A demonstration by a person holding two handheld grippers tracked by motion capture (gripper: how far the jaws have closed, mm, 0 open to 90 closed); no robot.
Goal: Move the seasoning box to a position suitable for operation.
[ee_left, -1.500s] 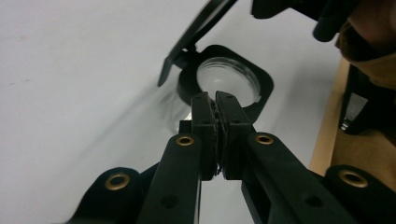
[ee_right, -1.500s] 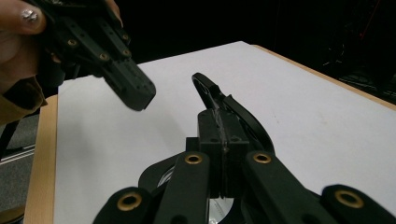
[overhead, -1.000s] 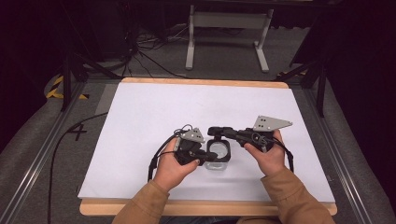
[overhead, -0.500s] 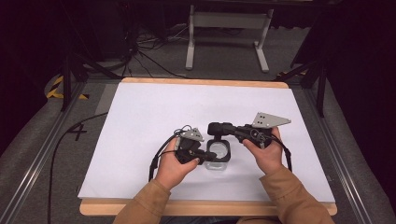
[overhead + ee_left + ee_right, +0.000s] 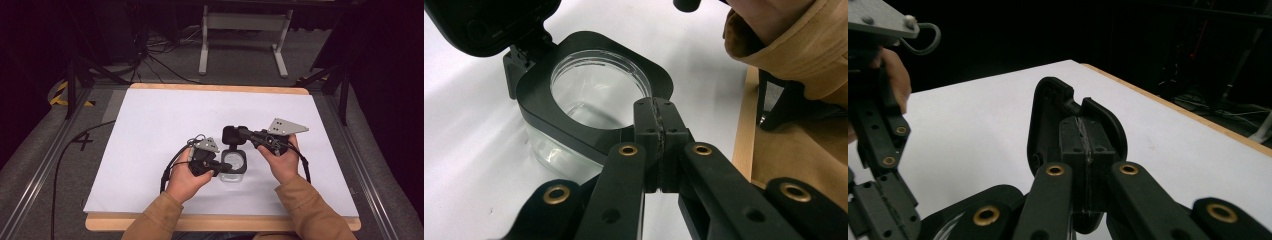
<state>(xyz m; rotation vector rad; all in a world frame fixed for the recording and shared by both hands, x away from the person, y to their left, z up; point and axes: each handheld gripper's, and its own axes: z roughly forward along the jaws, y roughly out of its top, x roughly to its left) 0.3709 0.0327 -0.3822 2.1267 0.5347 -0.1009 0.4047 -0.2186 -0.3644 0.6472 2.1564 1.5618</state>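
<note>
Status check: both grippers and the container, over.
Left gripper shut on container rim. Right gripper shut on hinged lid, lid raised. Glass container open, upright. Nothing in the way.

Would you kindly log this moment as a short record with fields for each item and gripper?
container: clear glass jar with black collar, upright on white table
lid: black hinged lid, swung open and raised
left gripper: shut on the collar's rim
right gripper: shut on the lid's edge
person: tan sleeve at the table's near edge
</note>
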